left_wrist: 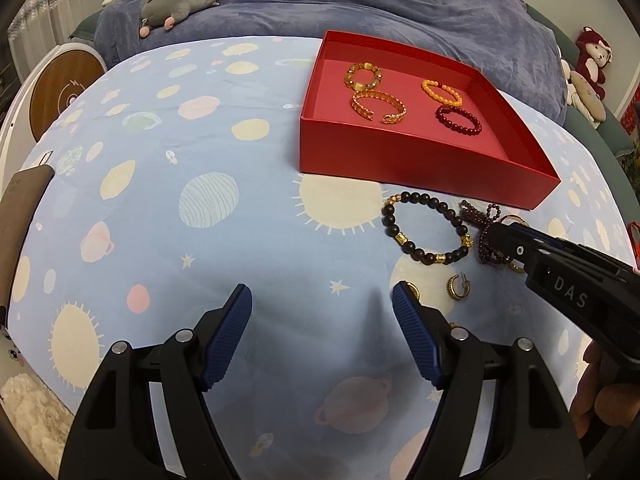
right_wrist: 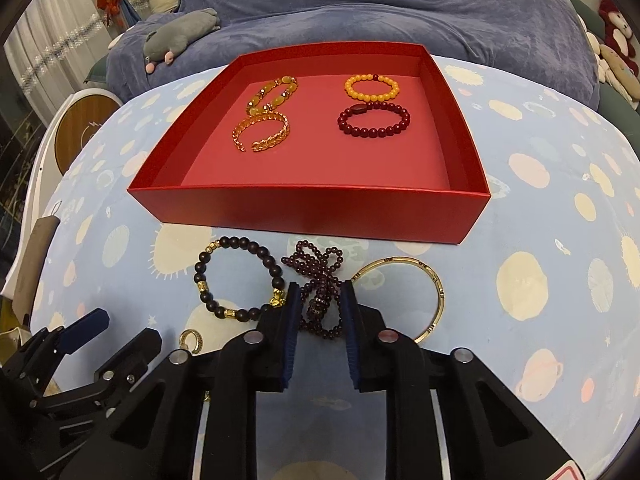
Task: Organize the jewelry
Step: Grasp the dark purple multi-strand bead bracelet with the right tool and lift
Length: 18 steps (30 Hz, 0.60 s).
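Tablecloth carries red box at 12 o'clock, four bracelets already inside. Step in hand, by my reading: picking the purple bead strand, which lies on the cloth between the right gripper pads, jaws narrowed around it but not visibly clamped. Next: close, lift over the near wall. Left gripper hangs wide apart, empty. Only the right view shows the gold bangle whole, at 3 o'clock.
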### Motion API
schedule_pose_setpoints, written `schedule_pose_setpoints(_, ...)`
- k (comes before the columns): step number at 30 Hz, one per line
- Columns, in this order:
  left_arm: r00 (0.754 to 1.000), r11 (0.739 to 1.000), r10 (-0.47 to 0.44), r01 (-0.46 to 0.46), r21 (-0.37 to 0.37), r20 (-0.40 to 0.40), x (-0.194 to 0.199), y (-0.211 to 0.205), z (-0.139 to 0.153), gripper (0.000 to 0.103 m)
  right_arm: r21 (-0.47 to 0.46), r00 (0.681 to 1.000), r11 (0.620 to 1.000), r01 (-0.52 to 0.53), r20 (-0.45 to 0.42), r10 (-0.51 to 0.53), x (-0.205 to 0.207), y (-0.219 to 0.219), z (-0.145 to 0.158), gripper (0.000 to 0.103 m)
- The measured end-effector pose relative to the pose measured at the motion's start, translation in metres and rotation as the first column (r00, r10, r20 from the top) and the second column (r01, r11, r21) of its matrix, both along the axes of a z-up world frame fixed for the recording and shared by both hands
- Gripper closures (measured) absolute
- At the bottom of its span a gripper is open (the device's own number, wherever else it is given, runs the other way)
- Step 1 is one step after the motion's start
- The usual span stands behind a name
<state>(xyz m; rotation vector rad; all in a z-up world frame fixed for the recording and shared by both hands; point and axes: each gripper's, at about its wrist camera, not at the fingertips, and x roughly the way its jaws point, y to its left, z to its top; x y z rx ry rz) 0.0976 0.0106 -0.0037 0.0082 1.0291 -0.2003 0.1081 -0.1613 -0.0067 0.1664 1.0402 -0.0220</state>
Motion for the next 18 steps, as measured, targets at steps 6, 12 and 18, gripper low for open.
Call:
schedule_pose_setpoints(6, 1.000, 1.000, 0.001, -0.001, -0.006, 0.000, 0.003, -0.001, 0.001, 0.034, 0.010, 1.000, 1.000, 0.006, 0.016, -0.007, -0.007, -0.010, 0.002, 0.098)
schedule_pose_setpoints(12, 1.000, 1.000, -0.010, 0.010, -0.011, 0.004, 0.006, -0.009, 0.005, 0.034, 0.063, 0.998, 0.998, 0.026, 0.048, -0.029, -0.029, -0.021, 0.018, 0.098)
schedule_pose_setpoints(18, 0.999, 0.999, -0.032, 0.032, -0.009, 0.017, 0.016, -0.025, 0.009, 0.034, 0.107, 0.998, 0.994, 0.030, 0.045, -0.035, -0.061, -0.024, 0.024, 0.098)
